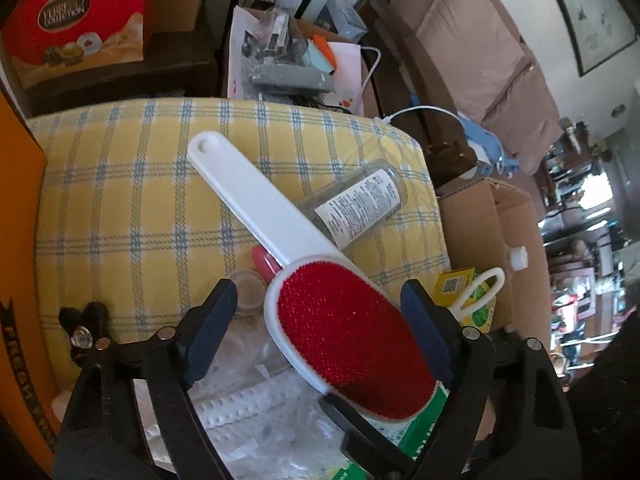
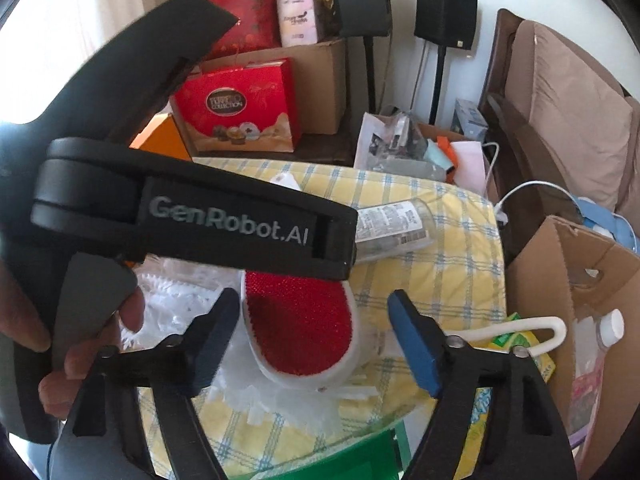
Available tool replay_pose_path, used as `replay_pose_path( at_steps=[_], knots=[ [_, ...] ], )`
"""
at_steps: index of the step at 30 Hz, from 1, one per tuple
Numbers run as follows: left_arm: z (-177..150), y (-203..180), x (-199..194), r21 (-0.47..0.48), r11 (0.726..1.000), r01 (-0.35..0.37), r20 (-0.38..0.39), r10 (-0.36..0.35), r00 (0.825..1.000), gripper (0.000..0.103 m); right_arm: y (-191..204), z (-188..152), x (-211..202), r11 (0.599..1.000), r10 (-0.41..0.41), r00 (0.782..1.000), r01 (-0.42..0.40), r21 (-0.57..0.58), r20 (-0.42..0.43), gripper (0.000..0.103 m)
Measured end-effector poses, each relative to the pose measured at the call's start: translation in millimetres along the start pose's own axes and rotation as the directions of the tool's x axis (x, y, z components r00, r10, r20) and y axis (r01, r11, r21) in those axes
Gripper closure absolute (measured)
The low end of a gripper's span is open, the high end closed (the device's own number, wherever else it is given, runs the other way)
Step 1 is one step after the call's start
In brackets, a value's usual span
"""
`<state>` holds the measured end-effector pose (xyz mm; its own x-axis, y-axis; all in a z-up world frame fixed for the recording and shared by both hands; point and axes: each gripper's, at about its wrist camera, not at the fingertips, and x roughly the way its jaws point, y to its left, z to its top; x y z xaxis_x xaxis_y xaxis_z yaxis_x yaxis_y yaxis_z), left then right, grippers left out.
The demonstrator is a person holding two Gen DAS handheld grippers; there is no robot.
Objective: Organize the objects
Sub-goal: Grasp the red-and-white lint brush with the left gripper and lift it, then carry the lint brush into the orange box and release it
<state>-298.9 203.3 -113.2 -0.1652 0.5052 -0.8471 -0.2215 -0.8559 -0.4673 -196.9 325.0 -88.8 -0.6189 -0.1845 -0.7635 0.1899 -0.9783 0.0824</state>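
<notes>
Red bristles: that's the head of the lint brush (image 1: pixel 352 332), white frame and long white handle, lying slantwise on the yellow checked cushion (image 1: pixel 120 208), head at the near edge, handle running toward the cushion's far side.
Left gripper (image 1: pixel 324 320): hovering right over the brush head, dark blue pads either side of it. The right-hand pad looks to be at the head's edge, the other one stands clear with a gap, so the fingers are spread apart and not squeezing anything.
Right gripper (image 2: pixel 312 336): same deal from the other side, fingers wide apart with the brush head sitting between them, neither pad touching it as far as I can see.
Left tool seen from the right wrist view: the black body with the GenRobot.AI lettering crosses over the brush's handle, and a person's hand (image 2: pixel 80 340) wraps its grip.
Clear bottle (image 1: pixel 360 204): lying on its side on the cushion, just beside the brush handle, printed label up.
Small clear cup (image 1: pixel 248 288): on the cushion, next to the brush head, with something pink just behind it.
White plastic stuff (image 2: pixel 280 396): crinkly bags under the brush head at the cushion's near edge.
Red chocolate box (image 2: pixel 240 112): behind the cushion's far edge.
Cardboard box (image 2: pixel 580 280): just off the cushion's right side.
</notes>
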Motion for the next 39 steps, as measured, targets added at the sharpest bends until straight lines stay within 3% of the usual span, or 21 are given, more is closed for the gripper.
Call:
replay_pose_path(
  at_steps=[2, 5, 12, 28, 39],
  knots=[
    [-0.4, 0.1, -0.8, -0.013, 1.000, 0.007, -0.002, -0.007, 1.000, 0.029, 1.1, 0.9, 2.4, 1.000, 0.026, 1.000, -0.026, 0.011, -0.005, 0.040],
    [-0.5, 1.1, -3.6, -0.028, 0.999, 0.017, 0.000, -0.017, 1.000, 0.038, 2.2, 3.1, 2.4, 0.999, 0.039, 0.999, -0.039, 0.024, -0.004, 0.041],
    [-2.9, 5.1, -15.8, -0.045, 0.998, 0.049, 0.002, -0.049, 0.999, 0.045, 6.9, 4.1, -5.0, 0.998, 0.048, 0.999, -0.048, 0.030, -0.003, 0.042],
    [-16.2, 2.5, -93.4, -0.053, 0.994, 0.093, 0.112, -0.087, 0.990, 0.045, 48.1, 22.3, -60.6, 0.999, 0.043, 0.997, -0.042, -0.023, 0.069, 0.042],
    [-37.4, 46.8, -168.1, -0.086, 0.994, 0.071, 0.206, -0.052, 0.977, 0.045, 121.8, 43.1, -82.6, 0.991, 0.092, 0.990, -0.080, -0.110, 0.109, 0.042]
  ],
)
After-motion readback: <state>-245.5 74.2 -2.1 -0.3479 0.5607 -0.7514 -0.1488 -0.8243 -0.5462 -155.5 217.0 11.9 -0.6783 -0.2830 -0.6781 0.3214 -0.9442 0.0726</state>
